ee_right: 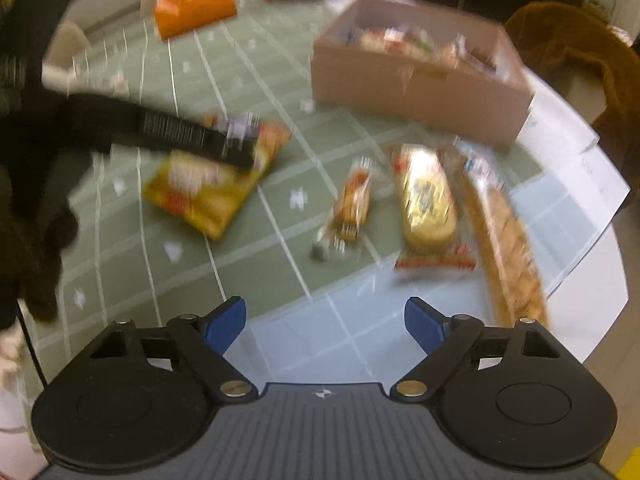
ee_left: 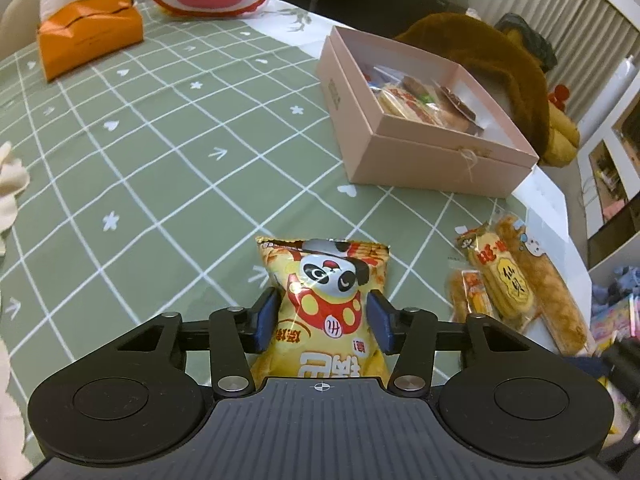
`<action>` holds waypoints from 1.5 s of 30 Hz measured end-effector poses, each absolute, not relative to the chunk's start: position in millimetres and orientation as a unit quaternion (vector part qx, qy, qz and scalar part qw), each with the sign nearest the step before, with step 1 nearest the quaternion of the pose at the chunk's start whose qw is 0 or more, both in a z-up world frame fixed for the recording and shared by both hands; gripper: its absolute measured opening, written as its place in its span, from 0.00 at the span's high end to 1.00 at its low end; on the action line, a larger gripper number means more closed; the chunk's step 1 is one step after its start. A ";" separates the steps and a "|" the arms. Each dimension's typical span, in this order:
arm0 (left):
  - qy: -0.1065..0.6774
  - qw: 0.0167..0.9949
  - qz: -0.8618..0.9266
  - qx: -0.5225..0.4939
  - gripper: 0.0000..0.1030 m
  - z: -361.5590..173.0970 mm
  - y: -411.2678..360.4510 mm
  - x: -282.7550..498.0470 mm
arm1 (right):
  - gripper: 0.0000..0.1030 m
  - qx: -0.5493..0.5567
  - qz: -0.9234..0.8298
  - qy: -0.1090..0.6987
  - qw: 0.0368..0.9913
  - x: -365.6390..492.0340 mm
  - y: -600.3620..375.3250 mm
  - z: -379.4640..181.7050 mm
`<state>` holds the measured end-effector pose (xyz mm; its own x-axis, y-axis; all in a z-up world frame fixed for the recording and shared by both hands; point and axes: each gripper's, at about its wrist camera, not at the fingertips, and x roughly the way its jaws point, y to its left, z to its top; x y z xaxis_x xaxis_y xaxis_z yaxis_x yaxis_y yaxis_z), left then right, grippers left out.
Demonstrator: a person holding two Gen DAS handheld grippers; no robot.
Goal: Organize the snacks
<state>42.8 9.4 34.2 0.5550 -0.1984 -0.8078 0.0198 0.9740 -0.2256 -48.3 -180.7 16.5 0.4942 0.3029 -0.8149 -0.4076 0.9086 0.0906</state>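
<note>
Right wrist view motion-blurred, snack labels (ee_right: 426, 196) unreadable

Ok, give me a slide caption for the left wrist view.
Left gripper closes on panda snack bag, pink box ahead.

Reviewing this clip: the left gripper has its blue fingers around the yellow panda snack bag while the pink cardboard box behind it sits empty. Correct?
Not quite. The left gripper does straddle the yellow panda snack bag, but the pink cardboard box already holds several wrapped snacks, as the left wrist view shows.
</note>
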 end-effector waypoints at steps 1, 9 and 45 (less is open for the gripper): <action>0.467 0.876 -0.062 -0.099 0.51 35.0 10.5 40.0 | 0.15 -0.050 0.204 0.455 0.865 -47.1 -183.3 20.9; 0.465 0.868 -0.061 -0.164 0.61 47.8 24.1 13.2 | 0.15 0.008 0.191 0.491 0.850 -5.8 -191.6 31.8; 0.449 0.870 -0.076 -0.188 0.68 67.7 30.9 -20.2 | 0.78 -0.009 0.191 0.497 0.847 46.8 -169.5 10.2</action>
